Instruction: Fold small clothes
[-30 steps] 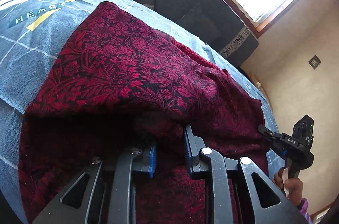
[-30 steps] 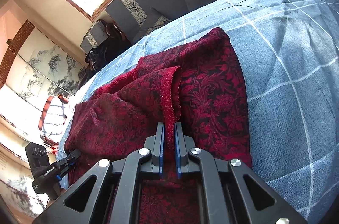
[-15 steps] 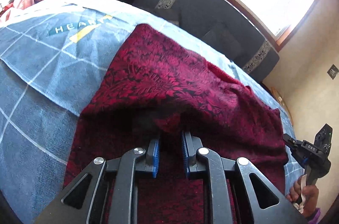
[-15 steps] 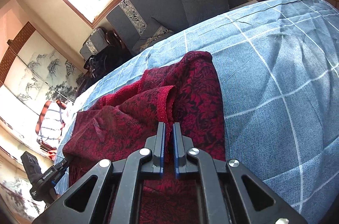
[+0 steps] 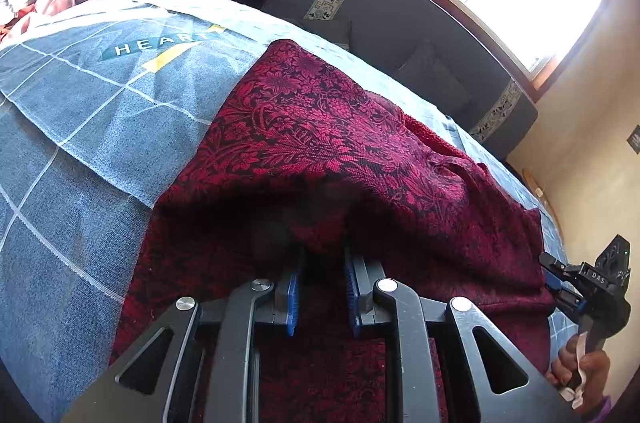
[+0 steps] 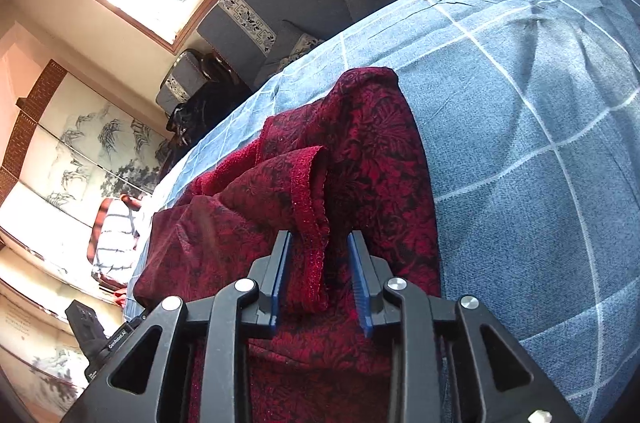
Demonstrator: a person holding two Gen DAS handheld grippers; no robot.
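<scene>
A dark red floral garment (image 5: 312, 127) lies partly folded on the blue checked bed cover (image 5: 72, 183). My left gripper (image 5: 322, 255) pinches a bunched fold of it at its near edge; the cloth drapes over the fingertips, and the jaws are just starting to ease apart. In the right wrist view the garment (image 6: 372, 151) lies in front of my right gripper (image 6: 320, 239), whose jaws are opening. The folded hem (image 6: 310, 207) hangs loose between the pads, near the left one. The right gripper (image 5: 556, 275) also shows at the garment's right corner.
A pale blue cloth printed HEART (image 5: 132, 63) lies under the garment's left side. A dark grey sofa (image 5: 400, 35) runs along the far edge below the window. A hand (image 5: 580, 371) holds the right gripper's handle. Bare bed cover (image 6: 540, 103) stretches to the right.
The right jaws have spread apart and let go of the hem, which now hangs loose between them. The left gripper has swung a little and still pinches its fold.
</scene>
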